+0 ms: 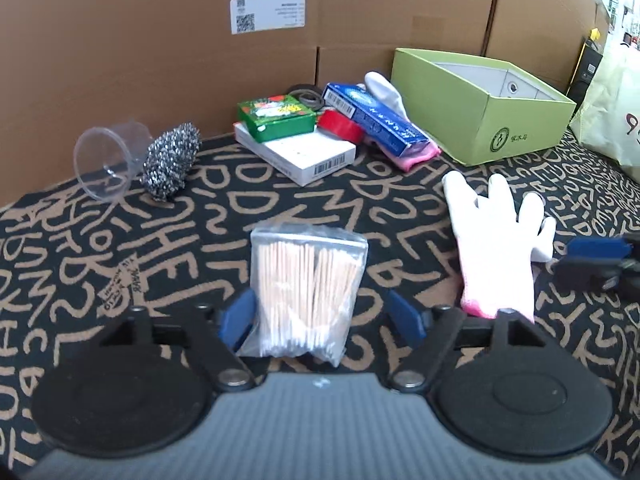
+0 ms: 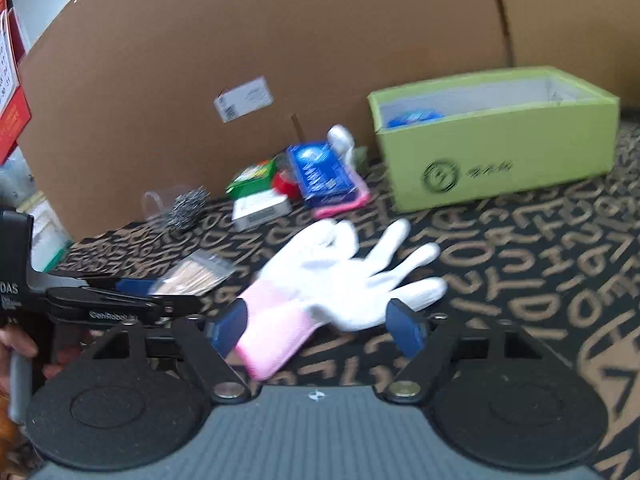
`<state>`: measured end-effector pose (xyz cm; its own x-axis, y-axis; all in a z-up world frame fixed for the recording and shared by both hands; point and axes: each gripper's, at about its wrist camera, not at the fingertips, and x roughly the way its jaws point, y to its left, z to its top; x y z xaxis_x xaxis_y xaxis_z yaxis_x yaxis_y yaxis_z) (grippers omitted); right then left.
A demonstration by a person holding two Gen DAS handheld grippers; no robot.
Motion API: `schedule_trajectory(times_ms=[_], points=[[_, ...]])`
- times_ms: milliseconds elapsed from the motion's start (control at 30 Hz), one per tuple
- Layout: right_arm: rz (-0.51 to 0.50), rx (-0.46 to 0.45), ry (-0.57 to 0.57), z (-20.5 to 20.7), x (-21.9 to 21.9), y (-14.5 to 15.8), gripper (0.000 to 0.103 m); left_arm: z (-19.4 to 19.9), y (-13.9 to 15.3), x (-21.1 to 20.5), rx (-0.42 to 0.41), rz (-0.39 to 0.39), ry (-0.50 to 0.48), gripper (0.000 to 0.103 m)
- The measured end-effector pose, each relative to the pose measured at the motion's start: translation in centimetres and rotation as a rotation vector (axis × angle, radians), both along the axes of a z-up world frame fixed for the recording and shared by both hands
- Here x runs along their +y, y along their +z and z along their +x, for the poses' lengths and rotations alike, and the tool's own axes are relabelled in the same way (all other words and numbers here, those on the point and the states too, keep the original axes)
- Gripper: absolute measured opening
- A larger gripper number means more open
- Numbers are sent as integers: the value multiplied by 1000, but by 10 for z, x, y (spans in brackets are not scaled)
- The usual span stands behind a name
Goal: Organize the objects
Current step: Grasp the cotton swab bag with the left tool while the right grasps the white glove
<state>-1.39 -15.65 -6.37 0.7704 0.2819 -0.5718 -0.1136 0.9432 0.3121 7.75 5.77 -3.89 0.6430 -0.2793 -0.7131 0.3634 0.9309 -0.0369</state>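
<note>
On the left, the left gripper [image 1: 322,316] stands wide open and holds nothing. The clear plastic bag of wooden cotton swabs [image 1: 306,286] lies between its blue fingers [image 1: 239,316] on the black letter-patterned tabletop mat [image 1: 120,240], close against the left-hand finger, with a gap to the right-hand one. The bag's long axis runs straight ahead, along the fingers, so the jaws would close across its narrow width.

To the right, the right gripper [image 2: 316,330] is also open and empty. The white knit glove with a pink cuff [image 2: 340,280] lies flat on the mat between its fingers; the cuff sits near the left-hand finger and the glove's fingertips point away to the upper right, so its long axis is slanted across the jaws. Each gripper is nearest its own item.

Furthest right, the lime-green open cardboard box [image 2: 500,160] sits at the back of the mat, ahead and right of the glove, nearer the right gripper. It is probably the place for the items.
</note>
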Motion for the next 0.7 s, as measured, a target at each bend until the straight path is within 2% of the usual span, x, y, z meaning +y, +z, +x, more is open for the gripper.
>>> schedule_trajectory(times_ms=[67,200,267,300,333,367,400,433,467,533,600,633,667,700], points=[[-24,42,-21,12,12,-6,82,1,1,-3,-18,21,13,95],[-73,26,-71,41,37,-17,82,4,0,-4,-20,45,33,93],[-143,6,-84,51,49,-21,81,6,-5,-3,10,36,23,69],[-180,-17,-70,52,53,-23,80,5,-6,-3,9,34,23,69],[-212,-38,-32,53,57,-25,71,2,-6,-4,-6,48,22,54],[-235,-57,14,52,58,-27,54,-1,-4,-4,-11,46,7,39],[-247,-75,60,49,58,-27,46,-3,-3,-5,4,25,-7,35],[-239,-76,111,45,56,-26,29,-5,-1,-5,20,1,-16,35],[-231,-70,150,42,52,-24,17,-7,-1,-6,29,-13,-24,35],[-260,-67,182,34,46,-20,17,-12,-1,-10,22,-11,-39,37],[-270,-47,177,27,37,-18,17,-14,-2,-15,2,-2,-33,46],[-261,-36,164,25,34,-16,17,-13,-3,-17,-3,4,-28,56],[-246,-33,150,23,32,-14,21,-11,-4,-20,-8,9,-20,64],[-230,-39,133,22,31,-12,26,-8,-5,-23,-11,15,-10,64]])
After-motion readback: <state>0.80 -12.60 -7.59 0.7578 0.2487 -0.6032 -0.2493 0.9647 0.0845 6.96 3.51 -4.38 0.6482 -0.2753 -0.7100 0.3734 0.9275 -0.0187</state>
